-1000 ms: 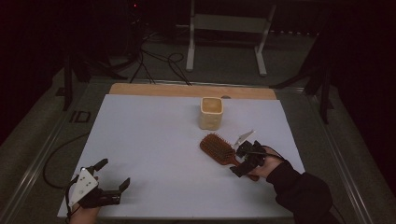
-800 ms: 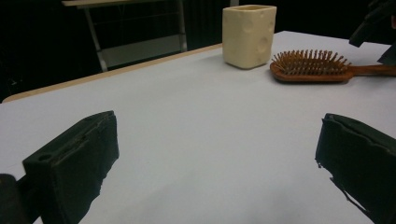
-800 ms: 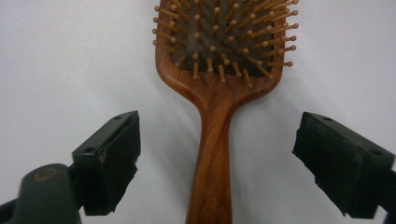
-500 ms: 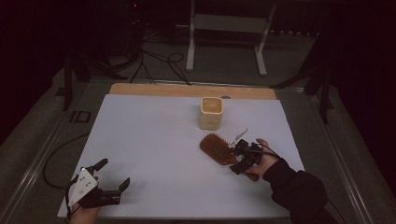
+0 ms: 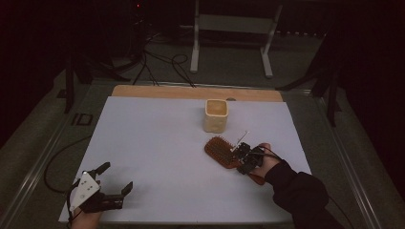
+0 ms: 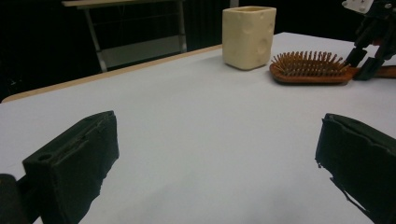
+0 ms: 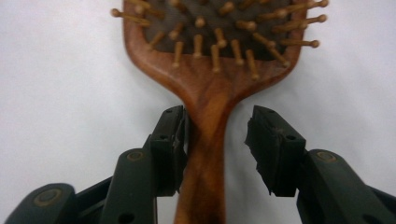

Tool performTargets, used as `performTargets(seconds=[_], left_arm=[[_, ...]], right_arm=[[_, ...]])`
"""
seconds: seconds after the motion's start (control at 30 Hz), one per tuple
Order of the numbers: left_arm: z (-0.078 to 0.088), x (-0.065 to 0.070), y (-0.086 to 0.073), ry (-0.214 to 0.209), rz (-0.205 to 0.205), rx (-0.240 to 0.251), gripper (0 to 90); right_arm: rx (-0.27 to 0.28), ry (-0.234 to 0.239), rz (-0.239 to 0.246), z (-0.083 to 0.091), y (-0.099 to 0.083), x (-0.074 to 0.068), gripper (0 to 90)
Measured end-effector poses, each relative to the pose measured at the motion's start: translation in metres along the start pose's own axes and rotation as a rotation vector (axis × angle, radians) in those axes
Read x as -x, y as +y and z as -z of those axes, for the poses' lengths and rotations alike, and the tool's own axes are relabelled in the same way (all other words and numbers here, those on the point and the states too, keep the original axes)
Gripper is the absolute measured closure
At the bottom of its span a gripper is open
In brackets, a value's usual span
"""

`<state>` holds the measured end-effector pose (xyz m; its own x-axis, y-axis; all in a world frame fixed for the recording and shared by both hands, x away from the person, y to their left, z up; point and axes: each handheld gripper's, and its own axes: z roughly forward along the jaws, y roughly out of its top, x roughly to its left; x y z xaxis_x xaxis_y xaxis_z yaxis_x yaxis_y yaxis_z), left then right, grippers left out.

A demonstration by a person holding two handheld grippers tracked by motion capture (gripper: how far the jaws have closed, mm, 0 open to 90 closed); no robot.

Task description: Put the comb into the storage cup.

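A brown wooden hairbrush [image 5: 221, 150] lies bristles up on the white table, right of centre; the left gripper view catches it side-on [image 6: 310, 72]. My right gripper [image 5: 244, 160] straddles its handle [image 7: 208, 140], jaws open: the left jaw touches the handle, the right jaw stands a little apart from it. A cream square cup [image 5: 216, 115] stands upright behind the brush, seen too as the cup [image 6: 248, 36] beyond my left jaws. My left gripper [image 5: 117, 179] rests at the near left corner, open wide with nothing between its fingers [image 6: 70, 158].
The white sheet [image 5: 153, 143] covers the table, with a wooden strip [image 5: 191, 92] along the far edge. Beyond the table stand a metal frame [image 5: 234, 28] and cables on the dark floor. A cable trails off the table's left side.
My right gripper has slid down over the brush handle and now brackets it. The brush shifted slightly. The left gripper has not moved.
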<state>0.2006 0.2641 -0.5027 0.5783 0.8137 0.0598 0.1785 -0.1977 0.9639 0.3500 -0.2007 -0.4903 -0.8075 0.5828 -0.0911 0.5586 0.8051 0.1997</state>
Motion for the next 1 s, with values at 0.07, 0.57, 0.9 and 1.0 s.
performTargets(seconds=[0.07, 0.57, 0.9, 1.0], left_arm=[[0.000, 0.000, 0.000, 0.000, 0.000, 0.000, 0.0], [0.000, 0.001, 0.000, -0.001, -0.002, -0.001, 0.0], [0.000, 0.001, 0.000, -0.003, -0.003, -0.003, 0.0], [-0.001, 0.000, 0.000, -0.004, -0.003, -0.004, 0.0]], right_arm=[[0.000, 0.006, 0.002, 0.000, 0.001, 0.000, 57.5], [-0.079, 0.090, -0.011, -0.004, 0.011, 0.009, 64.4], [-0.076, 0.080, 0.019, -0.003, 0.011, 0.004, 72.8], [-0.044, 0.063, 0.022, -0.003, 0.007, 0.002, 73.1]])
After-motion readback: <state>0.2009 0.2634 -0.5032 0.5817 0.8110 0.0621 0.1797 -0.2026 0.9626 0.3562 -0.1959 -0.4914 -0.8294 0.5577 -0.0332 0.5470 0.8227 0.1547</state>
